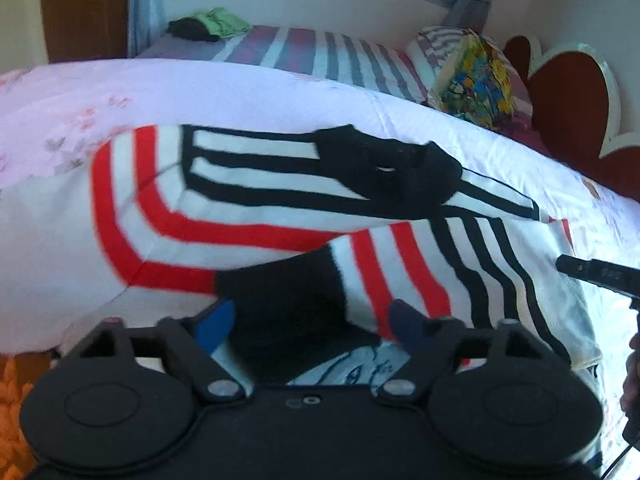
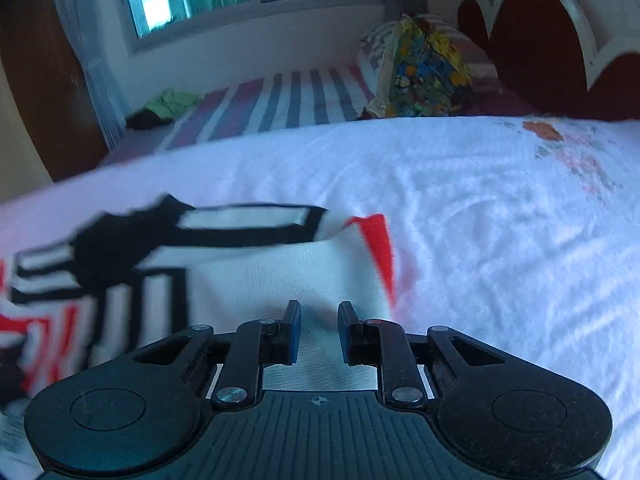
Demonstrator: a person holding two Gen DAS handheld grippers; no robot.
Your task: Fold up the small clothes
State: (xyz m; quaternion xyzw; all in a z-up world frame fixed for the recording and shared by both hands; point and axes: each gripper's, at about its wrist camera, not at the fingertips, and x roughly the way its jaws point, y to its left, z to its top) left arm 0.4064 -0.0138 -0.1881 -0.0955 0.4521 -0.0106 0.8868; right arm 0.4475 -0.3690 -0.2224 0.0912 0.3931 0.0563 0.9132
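Mid-fold on the bed (image 2: 500,216); left gripper (image 1: 310,326) jaws wide over the striped shirt (image 1: 248,196); right gripper (image 2: 319,330) jaws narrowly parted on its white edge; next, pinch and carry across.

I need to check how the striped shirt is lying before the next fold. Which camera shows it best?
The left wrist view: the striped shirt fills the frame, with red and black stripes and a dark collar. The right wrist view shows only one blurred edge by the right gripper.
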